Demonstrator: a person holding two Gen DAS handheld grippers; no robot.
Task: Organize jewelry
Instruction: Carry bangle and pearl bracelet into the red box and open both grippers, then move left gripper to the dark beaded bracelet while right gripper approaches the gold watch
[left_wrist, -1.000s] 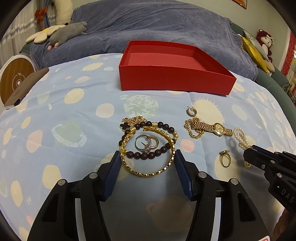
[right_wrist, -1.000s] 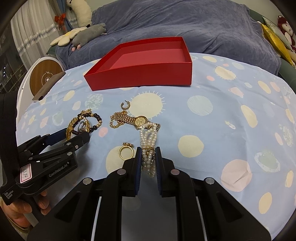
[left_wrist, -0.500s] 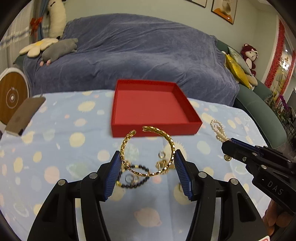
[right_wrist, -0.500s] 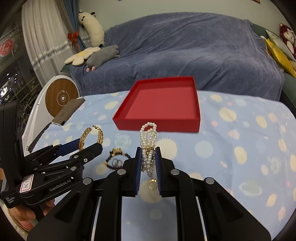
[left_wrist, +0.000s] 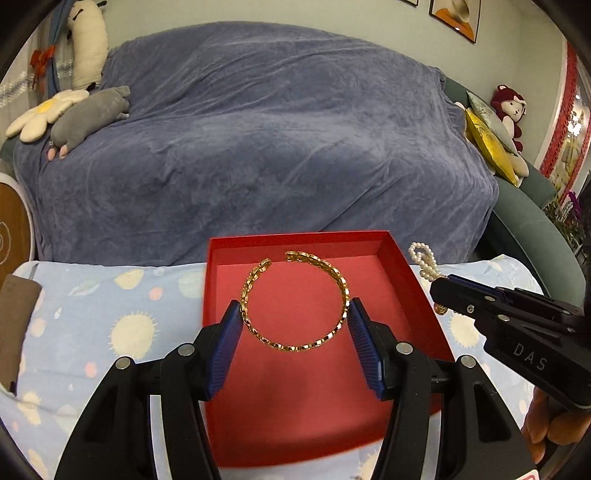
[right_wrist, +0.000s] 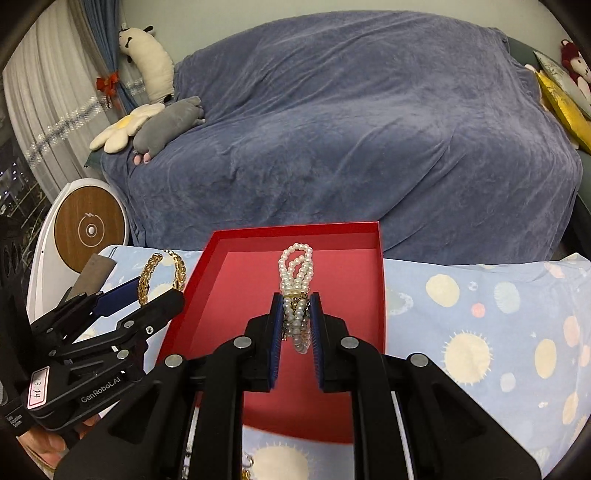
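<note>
So the left gripper (left_wrist: 295, 325), marked GenRobot.AI, clamps a gold bangle (left_wrist: 295, 301) over the red box (left_wrist: 295, 406) while the right gripper (right_wrist: 294, 317), marked DAS, pinches a pearl bracelet (right_wrist: 296, 280) above it.

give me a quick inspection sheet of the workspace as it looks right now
surface: table under a light blue cloth printed with suns and planets
job's things: open red box, nothing lying in it; gold bangle and pearl bracelet both held in the air over it
clutter: a bit of gold jewelry on the cloth at the near edge, mostly hidden; brown flat object at the table's left edge
grippers: left gripper clamped across the bangle's sides; right gripper shut on the pearl bracelet
cables: nothing seen
surroundings: sofa under a blue throw, plush toys, yellow cushion, round wood-faced appliance
</note>
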